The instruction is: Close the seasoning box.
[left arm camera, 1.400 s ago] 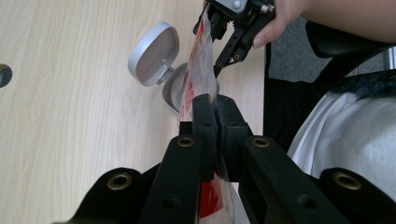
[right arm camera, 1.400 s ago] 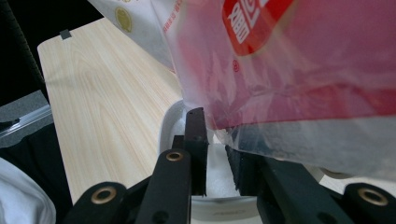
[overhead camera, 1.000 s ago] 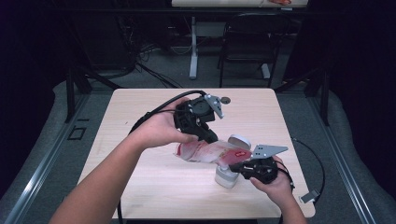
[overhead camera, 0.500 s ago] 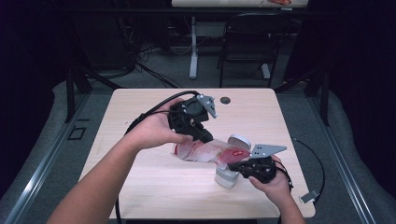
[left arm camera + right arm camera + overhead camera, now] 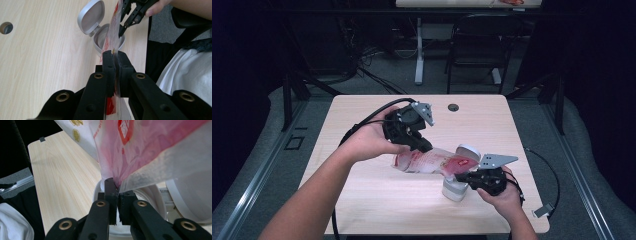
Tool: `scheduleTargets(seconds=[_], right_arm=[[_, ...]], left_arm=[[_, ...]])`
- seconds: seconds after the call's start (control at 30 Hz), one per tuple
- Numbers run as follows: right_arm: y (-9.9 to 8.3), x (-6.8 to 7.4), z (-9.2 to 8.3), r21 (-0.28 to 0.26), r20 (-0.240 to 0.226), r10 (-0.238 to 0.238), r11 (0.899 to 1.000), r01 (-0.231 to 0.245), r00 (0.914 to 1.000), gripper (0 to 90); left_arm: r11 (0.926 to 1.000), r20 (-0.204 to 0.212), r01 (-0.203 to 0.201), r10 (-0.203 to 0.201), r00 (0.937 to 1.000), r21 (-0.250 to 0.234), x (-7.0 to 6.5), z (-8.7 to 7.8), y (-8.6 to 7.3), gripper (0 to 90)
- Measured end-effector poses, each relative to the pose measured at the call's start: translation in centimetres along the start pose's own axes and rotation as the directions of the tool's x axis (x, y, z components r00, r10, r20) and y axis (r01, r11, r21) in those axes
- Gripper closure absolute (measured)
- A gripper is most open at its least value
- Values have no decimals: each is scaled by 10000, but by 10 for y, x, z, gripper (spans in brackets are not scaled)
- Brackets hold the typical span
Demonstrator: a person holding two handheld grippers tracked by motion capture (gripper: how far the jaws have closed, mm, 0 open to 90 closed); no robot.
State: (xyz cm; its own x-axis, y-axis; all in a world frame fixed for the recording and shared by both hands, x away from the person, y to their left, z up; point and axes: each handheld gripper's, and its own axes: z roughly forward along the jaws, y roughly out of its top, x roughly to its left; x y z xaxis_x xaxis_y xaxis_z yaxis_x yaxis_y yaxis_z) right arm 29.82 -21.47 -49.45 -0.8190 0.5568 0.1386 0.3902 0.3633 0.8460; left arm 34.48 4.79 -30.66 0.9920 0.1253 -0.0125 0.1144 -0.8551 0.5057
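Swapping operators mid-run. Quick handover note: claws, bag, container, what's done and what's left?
Left claw: shut on the plastic bag, holding one end up.
Right claw: jaws have just been closing, now shut on the bag's other end, over the open white container.
Container sits on the table near the right hand, lid flipped back.
Done: lid open, bag held by both claws.
Left: probably getting the bag into the container, then shutting the lid.

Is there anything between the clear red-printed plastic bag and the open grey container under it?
Nothing visible. The clear red-printed plastic bag hangs between the left gripper and the right gripper, directly above the round grey container, whose hinged lid stands open.
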Motion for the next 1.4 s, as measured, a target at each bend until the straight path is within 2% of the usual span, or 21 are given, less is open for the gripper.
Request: scheduleTargets(seconds=[0.27,0.7,1.4], right_arm=[[2,1,0,-88,-65,-24,10000,23,10000,887],[4,2,-1,-274,-133,-9,9996,6,9999,893],[7,3,-1,-971,-110,212,9950,-222,9997,898]], left_arm=[[9999,-32,127,-127,9999,-50,4,-1,-11,875],[9976,-95,589,-593,9982,-359,10,0,-37,864],[9932,-355,1074,-1090,9934,-447,15,6,-71,844]])
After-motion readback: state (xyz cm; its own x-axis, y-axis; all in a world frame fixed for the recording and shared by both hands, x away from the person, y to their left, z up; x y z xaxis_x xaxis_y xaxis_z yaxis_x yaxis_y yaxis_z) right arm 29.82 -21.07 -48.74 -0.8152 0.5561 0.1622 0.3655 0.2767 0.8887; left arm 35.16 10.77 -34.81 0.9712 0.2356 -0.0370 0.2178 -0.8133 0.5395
